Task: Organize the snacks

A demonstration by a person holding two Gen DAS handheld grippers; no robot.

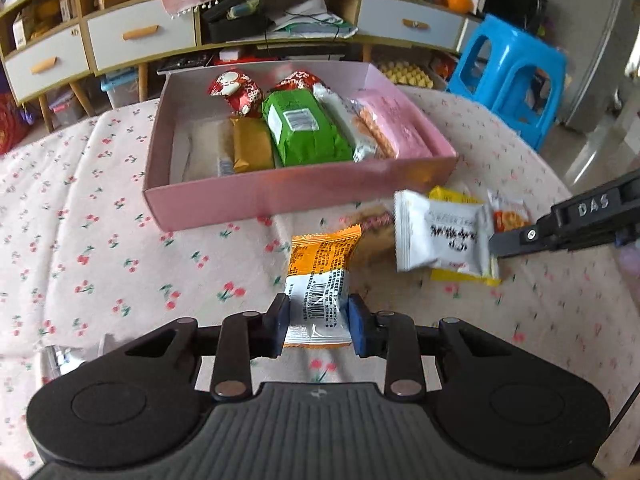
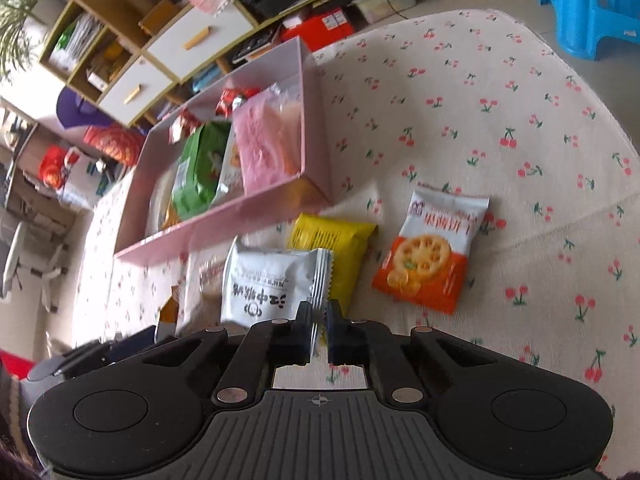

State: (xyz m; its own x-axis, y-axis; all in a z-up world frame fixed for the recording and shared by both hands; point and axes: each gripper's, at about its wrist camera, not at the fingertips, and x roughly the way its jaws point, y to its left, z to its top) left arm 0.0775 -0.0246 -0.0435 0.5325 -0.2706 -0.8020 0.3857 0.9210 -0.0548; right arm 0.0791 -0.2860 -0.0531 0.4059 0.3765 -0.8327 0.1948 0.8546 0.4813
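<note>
My left gripper (image 1: 318, 320) is shut on an orange-and-white snack packet (image 1: 320, 280), its blue pads pressing both sides of the barcode end. The right gripper (image 2: 319, 322) is shut on the crimped edge of a white snack packet (image 2: 268, 284), which also shows in the left wrist view as the white packet (image 1: 440, 236) with the right gripper's black finger (image 1: 516, 240) at its edge. A yellow packet (image 2: 336, 248) lies under it, and an orange cracker packet (image 2: 432, 256) lies to its right. The pink box (image 1: 280, 196) holds green, gold, red, white and pink snacks.
A cherry-print cloth (image 1: 100, 248) covers the table. A beige packet (image 1: 376, 228) lies between the two held packets. Behind the table stand a low cabinet with drawers (image 1: 140, 36) and a blue plastic stool (image 1: 512, 76). A clear wrapper (image 1: 60, 356) lies at the near left.
</note>
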